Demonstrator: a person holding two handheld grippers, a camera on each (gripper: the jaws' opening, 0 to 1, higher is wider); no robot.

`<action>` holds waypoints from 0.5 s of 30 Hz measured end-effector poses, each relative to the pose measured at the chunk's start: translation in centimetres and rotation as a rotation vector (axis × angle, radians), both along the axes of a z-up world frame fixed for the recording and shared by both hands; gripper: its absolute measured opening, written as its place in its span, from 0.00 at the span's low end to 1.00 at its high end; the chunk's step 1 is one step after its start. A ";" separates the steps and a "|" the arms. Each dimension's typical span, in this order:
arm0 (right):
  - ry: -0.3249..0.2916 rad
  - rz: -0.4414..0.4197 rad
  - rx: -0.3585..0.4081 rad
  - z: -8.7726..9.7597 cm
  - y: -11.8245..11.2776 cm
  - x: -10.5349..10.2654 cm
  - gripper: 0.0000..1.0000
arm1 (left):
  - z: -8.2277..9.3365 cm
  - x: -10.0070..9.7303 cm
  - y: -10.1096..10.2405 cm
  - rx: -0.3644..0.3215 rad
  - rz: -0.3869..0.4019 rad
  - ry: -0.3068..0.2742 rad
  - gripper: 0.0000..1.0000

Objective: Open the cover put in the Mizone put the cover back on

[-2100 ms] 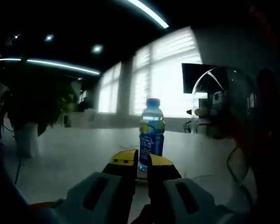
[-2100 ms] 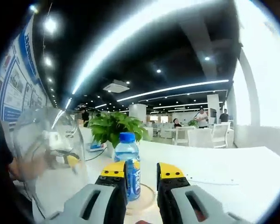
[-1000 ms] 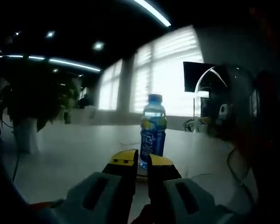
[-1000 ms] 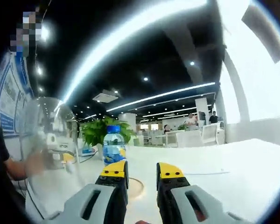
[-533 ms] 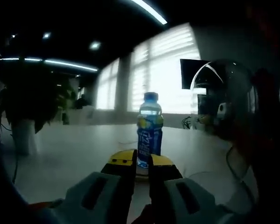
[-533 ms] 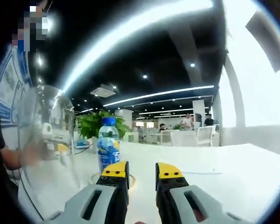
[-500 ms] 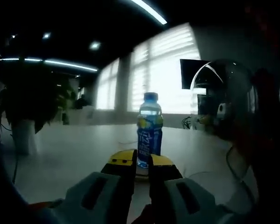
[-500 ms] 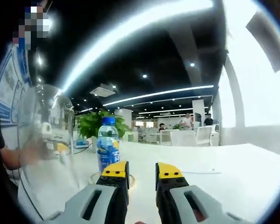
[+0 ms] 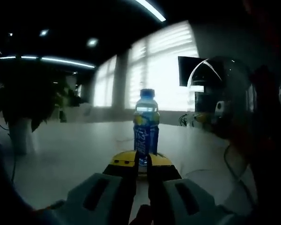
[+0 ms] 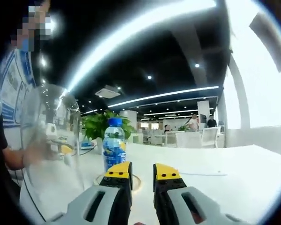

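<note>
Mizone bottle (image 9: 146,125) upright on the counter (image 9: 75,154), on a round base (image 10: 136,183), just beyond the left tongs (image 9: 139,161). Clear cover (image 10: 49,140) left of the right tongs (image 10: 141,171). Potted plant (image 10: 100,126) behind the bottle.

My way to the Mizone bottle (image 10: 114,143) is blocked on its left by the clear dome cover (image 10: 49,140); the table (image 10: 225,164) to its right lies open.

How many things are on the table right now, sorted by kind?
Mizone bottle: 1
Clear dome cover: 1
Round base under the bottle: 1
Potted plant: 1
Total: 4
</note>
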State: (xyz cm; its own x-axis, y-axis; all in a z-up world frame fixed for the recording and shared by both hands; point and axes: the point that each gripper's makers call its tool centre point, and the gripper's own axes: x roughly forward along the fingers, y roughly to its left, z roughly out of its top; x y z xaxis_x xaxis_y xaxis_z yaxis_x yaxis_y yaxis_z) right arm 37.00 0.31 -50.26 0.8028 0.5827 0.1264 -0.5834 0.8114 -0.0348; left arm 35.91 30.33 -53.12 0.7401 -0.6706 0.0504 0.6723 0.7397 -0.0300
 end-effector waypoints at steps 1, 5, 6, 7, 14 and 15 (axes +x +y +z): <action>-0.003 0.004 -0.003 0.0 0.1 0.0 0.09 | 0.0 0.0 0.0 0.005 -0.003 -0.007 0.01; 0.004 0.047 -0.026 -0.3 1.2 -0.5 0.05 | 0.4 -0.2 -0.2 0.004 -0.017 -0.034 0.00; -0.001 0.054 -0.042 -0.5 1.5 -0.6 0.05 | 0.5 -0.3 -0.3 0.000 -0.022 -0.035 0.00; -0.010 0.062 -0.060 -0.6 1.8 -0.6 0.05 | 0.5 -0.4 -0.3 -0.001 -0.025 -0.036 0.00; -0.013 0.107 -0.085 -1.0 3.1 -1.2 0.04 | 0.5 -0.2 0.0 -0.022 -0.010 -0.011 0.01; -0.011 0.109 -0.084 -1.0 3.2 -1.2 0.04 | 0.5 -0.2 0.1 -0.025 -0.007 -0.013 0.01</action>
